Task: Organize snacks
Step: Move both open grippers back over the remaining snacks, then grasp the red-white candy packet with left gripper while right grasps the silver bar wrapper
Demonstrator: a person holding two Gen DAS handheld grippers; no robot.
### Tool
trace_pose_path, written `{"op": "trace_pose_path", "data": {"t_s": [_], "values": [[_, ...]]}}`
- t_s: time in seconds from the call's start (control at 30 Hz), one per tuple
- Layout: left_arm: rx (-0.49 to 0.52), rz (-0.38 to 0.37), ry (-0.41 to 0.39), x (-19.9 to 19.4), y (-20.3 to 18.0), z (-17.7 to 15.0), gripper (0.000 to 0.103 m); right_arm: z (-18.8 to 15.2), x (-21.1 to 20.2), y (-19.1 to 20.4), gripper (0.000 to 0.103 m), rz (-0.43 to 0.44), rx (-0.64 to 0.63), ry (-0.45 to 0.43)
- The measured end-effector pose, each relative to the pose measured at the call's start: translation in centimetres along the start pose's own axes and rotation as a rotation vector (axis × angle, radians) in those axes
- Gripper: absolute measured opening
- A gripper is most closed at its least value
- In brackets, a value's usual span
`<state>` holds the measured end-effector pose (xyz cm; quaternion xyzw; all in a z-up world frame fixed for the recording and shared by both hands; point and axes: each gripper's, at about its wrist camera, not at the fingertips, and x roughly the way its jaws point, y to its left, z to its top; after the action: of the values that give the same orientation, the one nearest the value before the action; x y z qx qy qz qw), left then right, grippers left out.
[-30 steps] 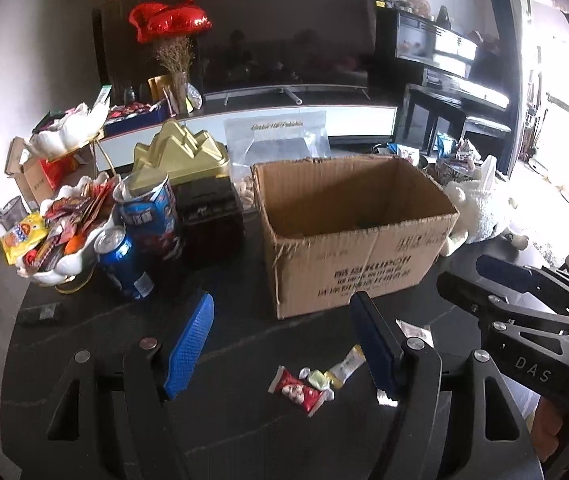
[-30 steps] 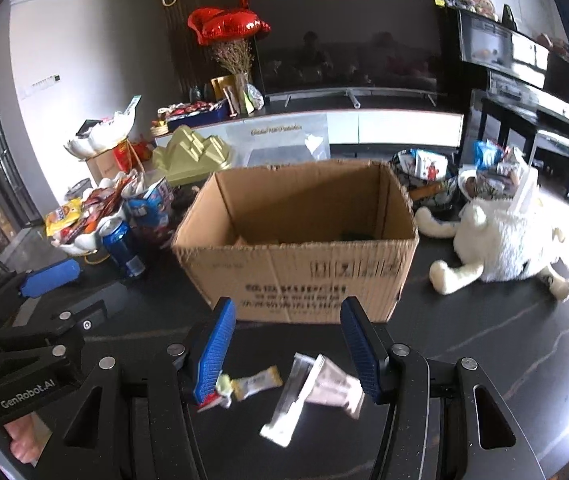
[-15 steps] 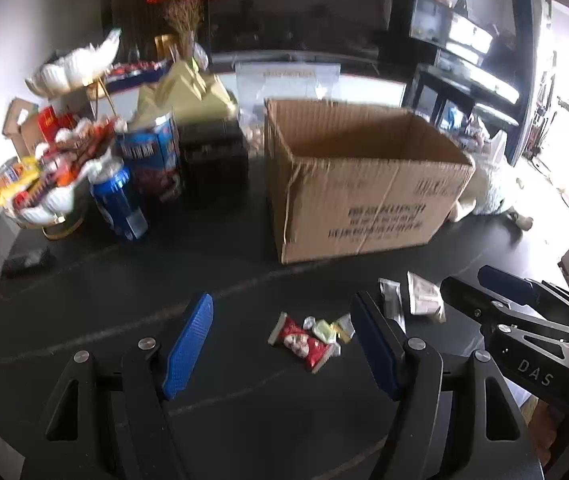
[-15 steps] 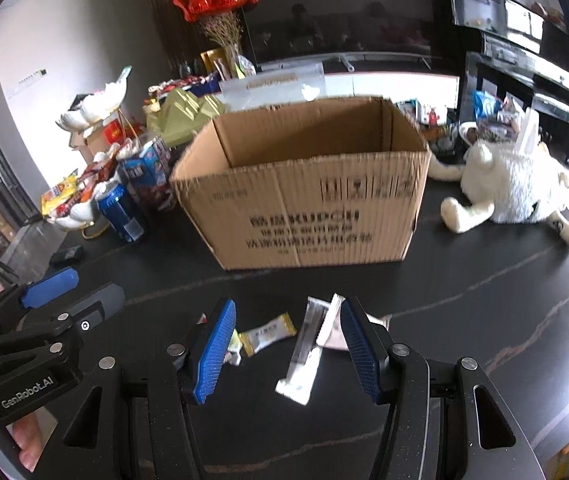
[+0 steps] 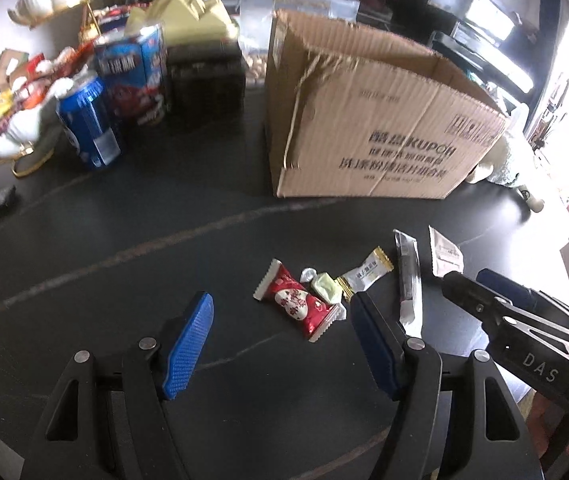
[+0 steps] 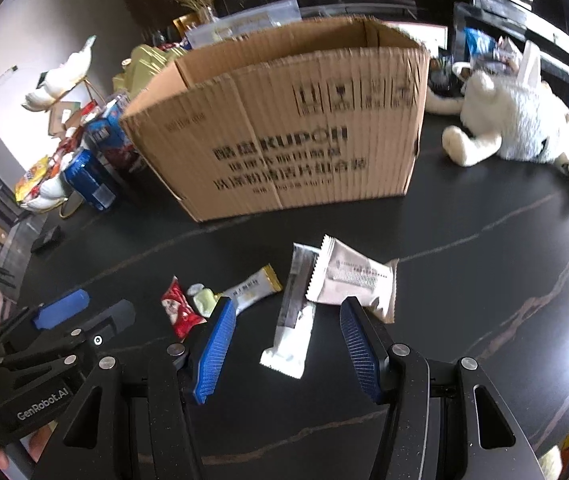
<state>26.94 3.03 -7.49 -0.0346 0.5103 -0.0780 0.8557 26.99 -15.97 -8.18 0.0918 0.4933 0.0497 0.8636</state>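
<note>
Dark marble-veined tabletop, cluttered living room behind. Left gripper jaws apart, empty, low over red crinkle-edged candy packet; probably lining up pick. Right gripper jaws apart, empty, straddling long silver-white snack bar wrapper. Beyond packet: open brown cardboard box, likely destination. Left of box: blue drink can.

Left gripper over snacks on the dark table

Jaws wide apart, low in frame; red packet, green candy and white-gold packet lie between and just ahead; silver bar and white sachet to their right; right gripper lower right; box upper centre; blue can upper left.
</note>
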Motion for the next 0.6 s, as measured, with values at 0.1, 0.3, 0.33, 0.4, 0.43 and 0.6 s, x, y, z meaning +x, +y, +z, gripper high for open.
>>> {"op": "trace_pose_path", "data": {"t_s": [0.1,0.3,0.33,0.4,0.43,0.6], "values": [[-0.013,-0.005,0.024,0.9,0.1,0.1,0.066,-0.1,1.0,-0.3,0.056,0.004,0.024,0.03],[-0.047,-0.031,0.07,2.5,0.1,0.4,0.061,0.0,2.4,-0.6,0.056,0.009,0.048,0.063],[-0.053,-0.033,0.079,2.8,0.2,0.5,0.059,0.0,2.7,-0.7,0.056,0.011,0.054,0.069],[-0.064,-0.034,0.098,3.5,0.2,0.6,0.057,0.1,3.1,-0.7,0.056,0.013,0.06,0.077],[-0.07,-0.036,0.107,3.8,0.2,0.6,0.057,0.1,3.3,-0.7,0.056,0.011,0.061,0.081],[-0.078,-0.034,0.127,4.8,0.2,0.4,0.054,0.3,4.3,-0.7,0.055,0.011,0.063,0.1]]}}
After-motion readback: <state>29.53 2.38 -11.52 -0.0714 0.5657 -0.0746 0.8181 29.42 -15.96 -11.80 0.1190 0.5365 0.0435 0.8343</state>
